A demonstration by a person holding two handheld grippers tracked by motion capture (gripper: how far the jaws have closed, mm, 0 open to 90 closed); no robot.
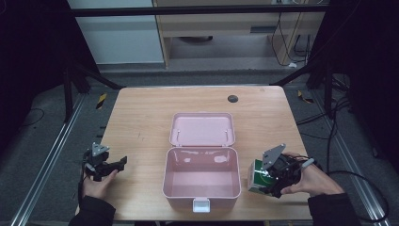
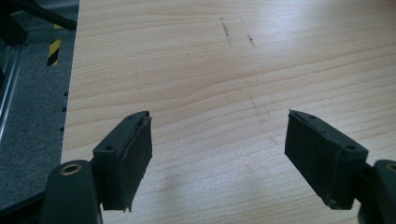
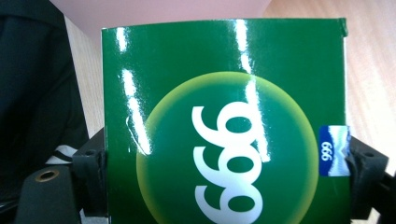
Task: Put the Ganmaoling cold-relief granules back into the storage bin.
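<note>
My right tongs [image 1: 264, 178] are clamped on a green carton [image 1: 258, 177], one jaw on each of its side faces; in the right gripper view the carton [image 3: 224, 121] sits square between the jaws, its glossy face with the white "999" turned toward the camera. The carton is at the near right of the table [image 1: 141, 122], just beside the right wall of the pink box [image 1: 201, 179], and I cannot tell whether it rests on the wood or is held just off it. The box stands open, its lid [image 1: 202, 129] laid back flat toward the far side and its white latch [image 1: 201, 204] at the near edge. So the opening lies to the left of my right tongs, and I judge the coming move to be a lift over that right wall and a short carry leftward. The right hand [image 1: 313, 181] grips from the right side, forearm coming in from the near corner. My left tongs [image 1: 115, 165] are released, jaws spread wide over bare wood in the left gripper view [image 2: 219, 140], near the table's left edge, well apart from the box, held low by the left hand [image 1: 96, 186].
</note>
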